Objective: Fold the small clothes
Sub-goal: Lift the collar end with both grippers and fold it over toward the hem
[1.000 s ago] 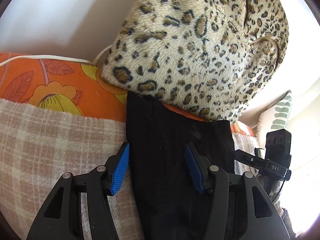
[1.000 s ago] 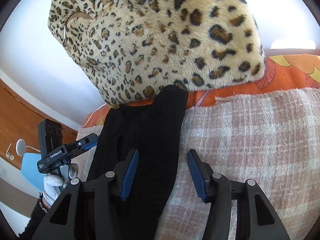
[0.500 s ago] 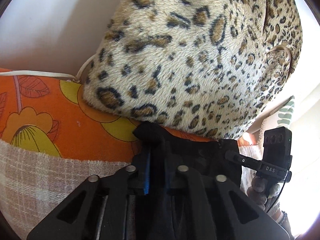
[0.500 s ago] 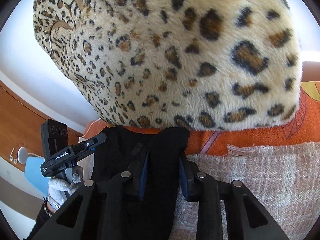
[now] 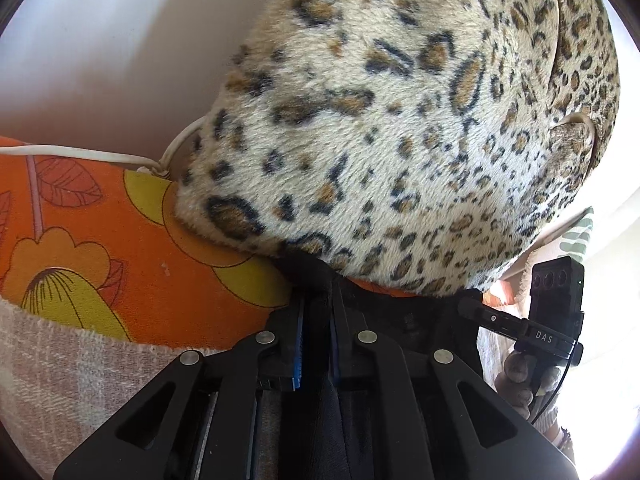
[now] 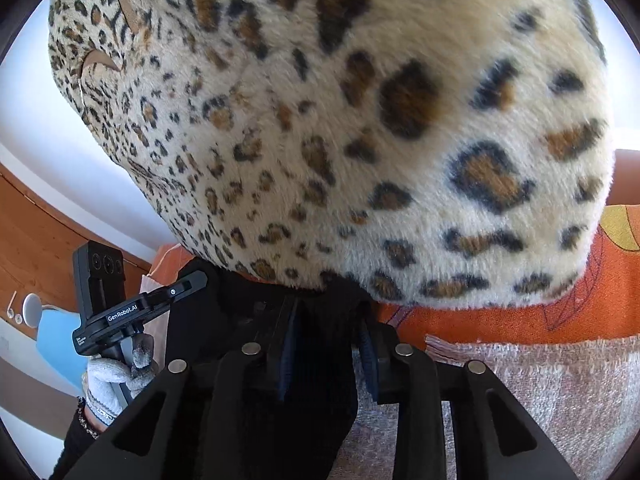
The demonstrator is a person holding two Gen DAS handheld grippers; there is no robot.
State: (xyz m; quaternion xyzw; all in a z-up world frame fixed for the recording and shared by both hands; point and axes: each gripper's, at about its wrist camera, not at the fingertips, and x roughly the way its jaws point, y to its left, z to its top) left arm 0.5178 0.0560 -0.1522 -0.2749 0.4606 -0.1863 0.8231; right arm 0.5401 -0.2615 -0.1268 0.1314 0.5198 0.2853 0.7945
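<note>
A small black garment (image 5: 384,320) lies on a pink checked blanket, its far edge against a leopard-print cushion. My left gripper (image 5: 316,340) is shut on the garment's left far corner, blue pads pinching the black cloth. My right gripper (image 6: 328,356) is shut on the garment's right far corner (image 6: 320,320). Each gripper shows in the other's view: the right one (image 5: 552,320) at the right edge, the left one (image 6: 120,312) at the left, held by a gloved hand.
The large leopard-print cushion (image 5: 420,120) (image 6: 340,120) looms just beyond both grippers. An orange floral sheet (image 5: 120,240) lies under the pink checked blanket (image 6: 540,392). A white cord (image 5: 80,152) runs along the wall. A wooden board (image 6: 36,240) is at the left.
Both grippers moved forward to the garment's far edge by the cushion and closed from open onto its two corners.
</note>
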